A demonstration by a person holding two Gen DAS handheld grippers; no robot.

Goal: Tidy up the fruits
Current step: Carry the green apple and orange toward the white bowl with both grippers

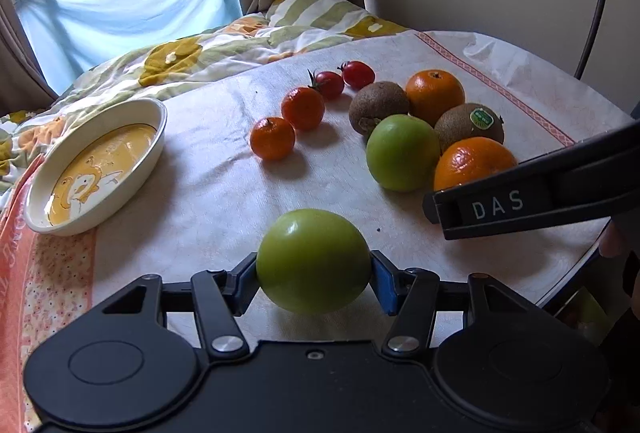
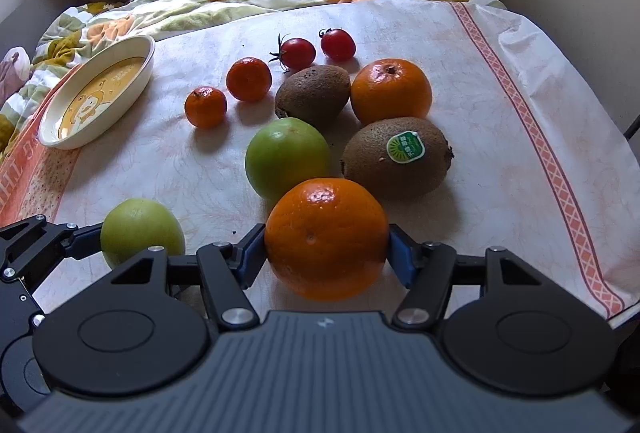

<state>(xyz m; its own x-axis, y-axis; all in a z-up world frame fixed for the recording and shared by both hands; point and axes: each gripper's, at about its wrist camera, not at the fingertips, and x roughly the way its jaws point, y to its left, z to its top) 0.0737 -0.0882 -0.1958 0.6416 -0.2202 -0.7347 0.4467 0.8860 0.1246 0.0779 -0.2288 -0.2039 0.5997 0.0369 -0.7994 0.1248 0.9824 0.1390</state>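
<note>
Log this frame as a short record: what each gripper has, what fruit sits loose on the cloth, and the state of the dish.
left gripper: fingers closed on a green apple
right gripper: fingers against both sides of a large orange
loose fruit: second green apple, second orange, stickered kiwi, plain kiwi, two small mandarins, two cherry tomatoes
dish: oval, empty, at the cloth's left edge
surface: patterned cloth, bedding behind
</note>
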